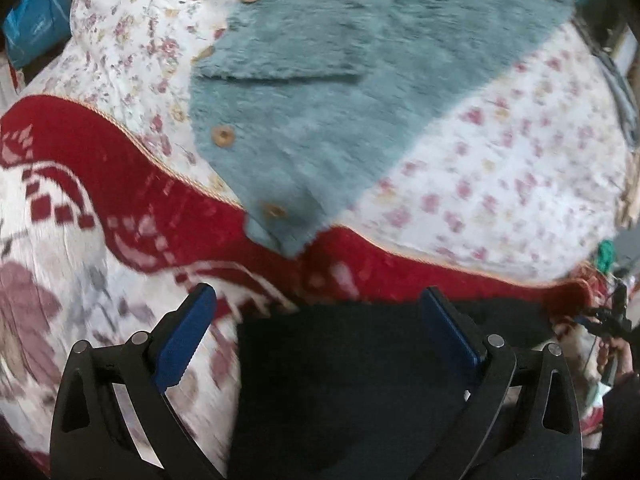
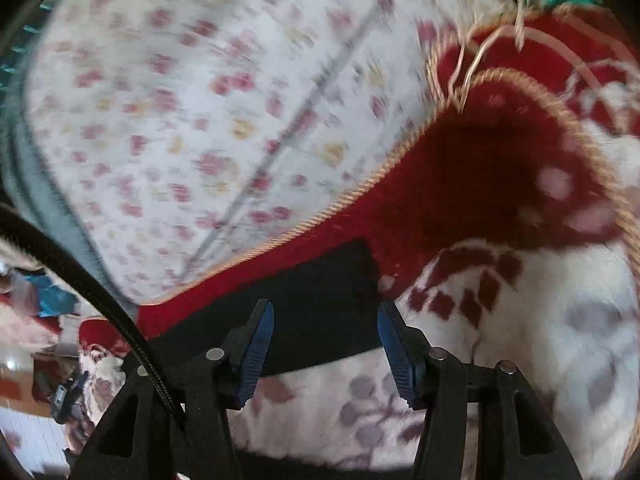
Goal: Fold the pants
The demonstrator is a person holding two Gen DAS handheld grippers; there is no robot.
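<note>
claws wide over the dark pants

left claw (image 1: 318, 300) hangs spread wide, nothing pinched, the dark pants (image 1: 352, 384) lying flat just below and between its fingers on the red-and-white blanket (image 1: 132, 184). beyond its tips, a fuzzy blue cardigan (image 1: 320, 92) on the flowered sheet (image 1: 500, 184). right claw (image 2: 326, 316) gapes too, empty, pants (image 2: 316, 312) under its tips, though this view is blurry.
</note>
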